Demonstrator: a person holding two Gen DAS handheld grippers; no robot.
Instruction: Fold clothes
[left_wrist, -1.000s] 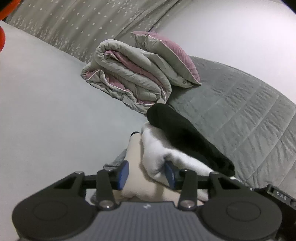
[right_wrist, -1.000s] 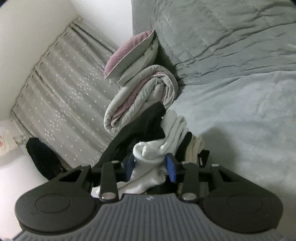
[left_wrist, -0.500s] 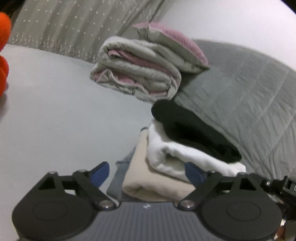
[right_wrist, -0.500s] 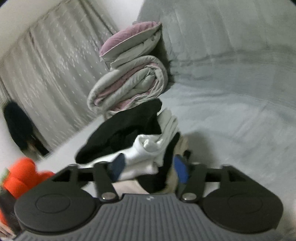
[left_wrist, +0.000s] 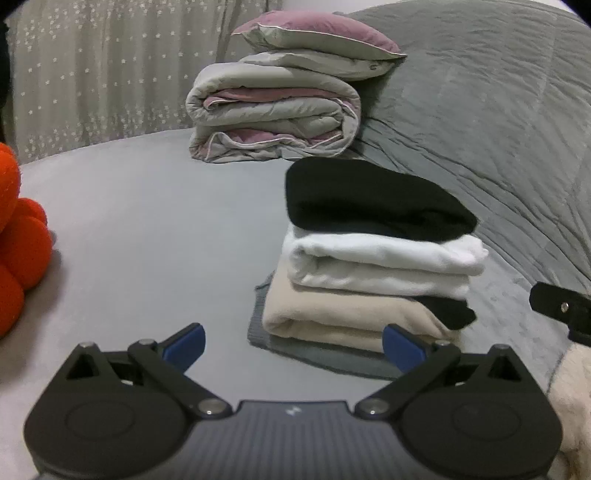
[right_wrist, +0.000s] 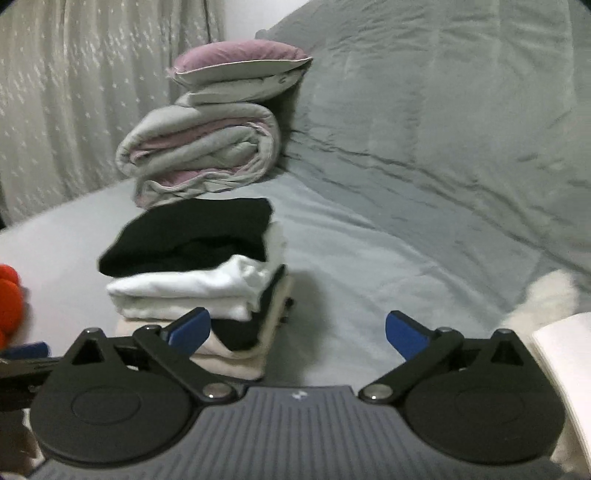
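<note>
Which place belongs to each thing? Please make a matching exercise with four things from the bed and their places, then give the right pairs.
Things:
1. black garment
2. white garment
3. beige garment
4. purple pillow

Places:
A. on the rolled duvet
B. top of the clothes stack
C. directly under the white one
D. directly under the black one

Pairs: 1-B, 2-D, 3-C, 4-A

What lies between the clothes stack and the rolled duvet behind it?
Nothing: in the left wrist view only bare grey bedsheet separates the clothes stack from the rolled duvet.
</note>
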